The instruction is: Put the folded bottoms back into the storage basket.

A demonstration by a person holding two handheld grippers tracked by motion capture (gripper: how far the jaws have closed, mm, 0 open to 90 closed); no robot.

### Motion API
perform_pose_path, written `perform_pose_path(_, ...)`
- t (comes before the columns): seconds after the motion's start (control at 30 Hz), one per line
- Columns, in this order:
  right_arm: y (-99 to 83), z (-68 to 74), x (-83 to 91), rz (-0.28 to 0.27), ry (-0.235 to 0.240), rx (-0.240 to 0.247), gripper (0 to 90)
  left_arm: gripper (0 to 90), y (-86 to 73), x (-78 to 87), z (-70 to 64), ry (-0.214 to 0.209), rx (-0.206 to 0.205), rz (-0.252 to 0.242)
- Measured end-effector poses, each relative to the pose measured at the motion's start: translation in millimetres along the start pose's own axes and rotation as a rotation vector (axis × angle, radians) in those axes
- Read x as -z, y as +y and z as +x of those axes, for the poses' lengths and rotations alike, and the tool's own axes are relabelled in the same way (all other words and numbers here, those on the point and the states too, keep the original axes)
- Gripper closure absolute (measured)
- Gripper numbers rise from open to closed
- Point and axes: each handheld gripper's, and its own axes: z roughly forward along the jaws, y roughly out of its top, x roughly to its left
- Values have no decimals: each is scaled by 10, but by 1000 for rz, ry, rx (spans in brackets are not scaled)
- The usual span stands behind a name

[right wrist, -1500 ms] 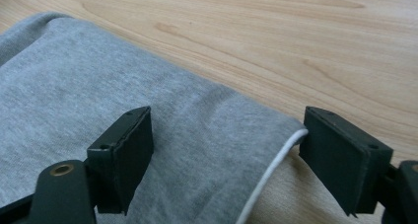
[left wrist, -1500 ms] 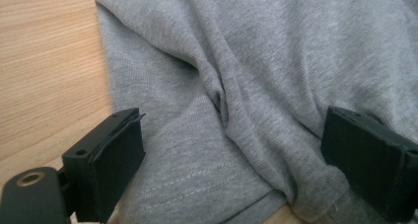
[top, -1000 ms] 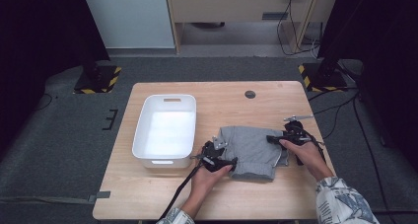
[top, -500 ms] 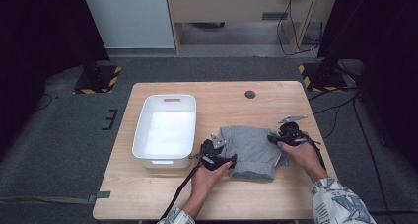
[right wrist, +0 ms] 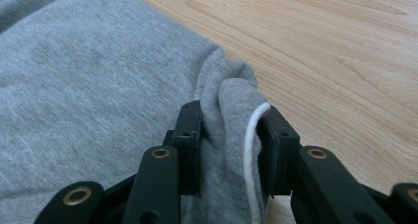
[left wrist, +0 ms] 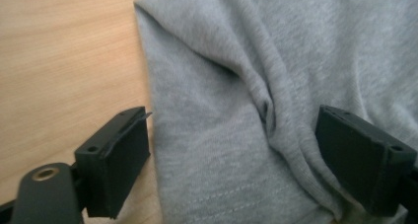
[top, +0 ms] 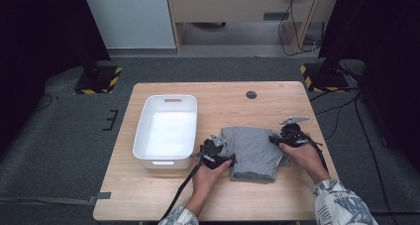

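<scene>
Sweatshirt-type grey garment (top: pixel 255 150) lies folded on the surface (top: pixel 297 101), right of the white bin (top: pixel 166 131). Right tongs (right wrist: pixel 229 145) are clamped on a bunched edge with its white cord; left tongs (left wrist: pixel 231 155) sit spread wide over the hem. Soft, floppy and light, I'd say, so pinch thick folded edges or it'll sag.

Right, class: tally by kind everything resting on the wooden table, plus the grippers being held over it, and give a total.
Grey garment: 1
White bin: 1
Grippers: 2, the left gripper open astride the garment's edge, the right gripper shut on a fold with a white cord
Dark round disc set in the table: 1
Total: 5
</scene>
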Motion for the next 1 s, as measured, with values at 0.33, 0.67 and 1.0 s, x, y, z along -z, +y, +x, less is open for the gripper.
perform_pose_path(0.33,-4,5,0,0,-1,-11,657,236,-50,28,-131,-36,-35,-31)
perform_pose_path(0.67,-4,27,4,-2,-15,-10,658,615,-56,35,-226,-74,-47,-52)
perform_pose_path(1.0,14,67,40,5,-31,3,716,793,-60,48,-248,-50,-34,-67)
